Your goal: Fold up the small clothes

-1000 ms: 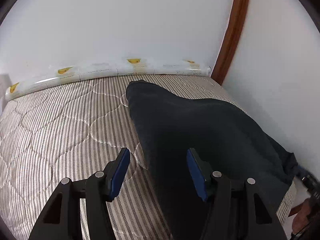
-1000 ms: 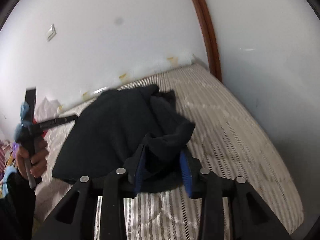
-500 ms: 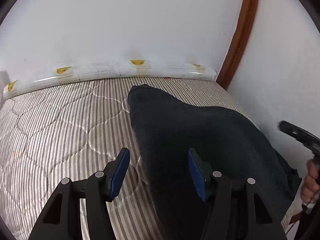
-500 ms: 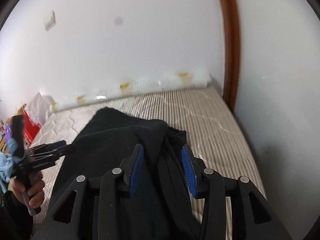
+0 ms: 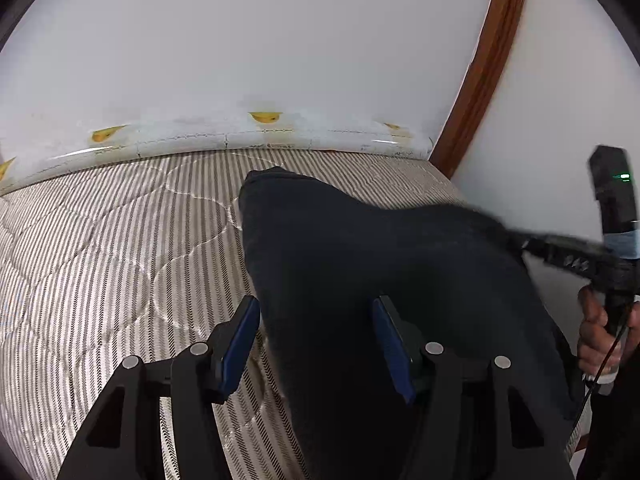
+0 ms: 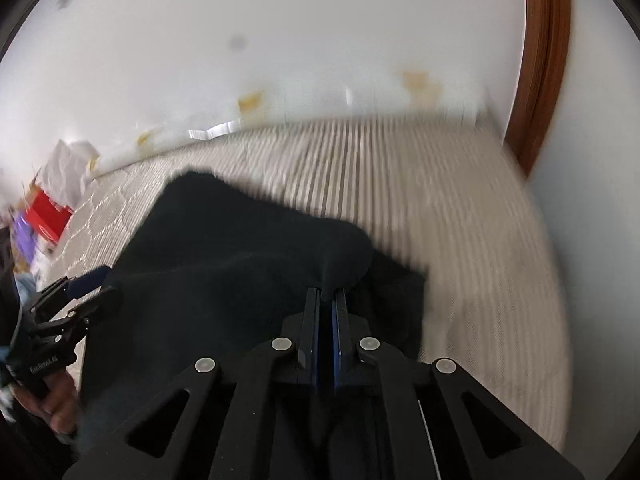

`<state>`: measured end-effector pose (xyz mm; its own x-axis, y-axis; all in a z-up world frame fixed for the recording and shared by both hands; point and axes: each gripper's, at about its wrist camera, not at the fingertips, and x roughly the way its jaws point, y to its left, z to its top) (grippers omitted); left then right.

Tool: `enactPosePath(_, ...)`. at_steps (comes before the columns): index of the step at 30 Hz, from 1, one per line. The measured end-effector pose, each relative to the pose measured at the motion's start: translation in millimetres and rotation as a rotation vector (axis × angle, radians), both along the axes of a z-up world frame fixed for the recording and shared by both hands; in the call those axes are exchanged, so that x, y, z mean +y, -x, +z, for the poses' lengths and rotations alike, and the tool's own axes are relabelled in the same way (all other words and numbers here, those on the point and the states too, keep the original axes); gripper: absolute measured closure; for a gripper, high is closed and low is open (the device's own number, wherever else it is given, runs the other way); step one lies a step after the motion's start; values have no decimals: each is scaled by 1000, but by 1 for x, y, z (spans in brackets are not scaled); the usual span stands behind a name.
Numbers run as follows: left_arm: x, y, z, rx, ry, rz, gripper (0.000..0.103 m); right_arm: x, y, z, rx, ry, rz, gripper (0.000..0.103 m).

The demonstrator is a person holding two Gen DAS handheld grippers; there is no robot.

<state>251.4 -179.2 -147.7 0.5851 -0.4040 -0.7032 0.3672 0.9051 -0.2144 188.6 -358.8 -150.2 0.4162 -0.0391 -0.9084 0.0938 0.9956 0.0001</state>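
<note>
Dark, almost black cloth, the small garment (image 5: pixel 360 264), lies spread on the striped quilted mattress (image 5: pixel 100 264) of a bed set against a white wall, with a brown wooden frame (image 5: pixel 480 72) standing at the far right corner. Its left edge runs between the blue pads of the left claw (image 5: pixel 316 332), which tilts down toward the mattress with its jaws held well apart, one pad over bare mattress, the other over the cloth, neither pressing on it. From the right wrist view, the right claw (image 6: pixel 327 300) points steeply down over the near right part of the garment (image 6: pixel 224 264); its jaws have just been closing and now stand together, with a raised ridge of the dark fabric bunched at their tips, apparently pinched between the pads. In the left wrist view, a person's hand (image 5: pixel 600 336) grips that tool's handle at the right edge, fingers curled around it. Beyond the mattress's far left corner sit a red box (image 6: pixel 48 216) and some crumpled white material (image 6: pixel 68 172), both blurred.
</note>
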Motion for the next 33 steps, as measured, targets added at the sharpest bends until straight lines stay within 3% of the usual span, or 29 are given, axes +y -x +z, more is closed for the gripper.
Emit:
enactPosePath(3,-2,1,0,3,12,-19,46,-8,11,17,-100,33,5,99)
enactPosePath(7,-10,2,-4,7,-21,-22,46,-15,5,-28,40,83,-35,99)
enactPosePath(11,-12,6,-3,5,-45,-14,46,-4,17,-10,4,176,-32,94)
enactPosePath(15,-8,13,-2,12,-35,-15,46,5,49,22,-52,147,-30,90)
enactPosePath(19,-4,27,-1,22,-30,-9,46,20,89,31,-76,100,12,89)
enactPosePath(22,-2,43,0,27,-33,-12,46,29,121,15,-58,144,16,89)
enactPosePath(25,2,60,8,23,-37,-16,46,18,147,-5,27,205,-87,93)
enactPosePath(28,7,76,18,25,-36,-21,46,9,169,13,-3,162,-168,92)
enactPosePath(33,20,112,49,11,-47,2,46,16,190,67,-84,158,-262,83)
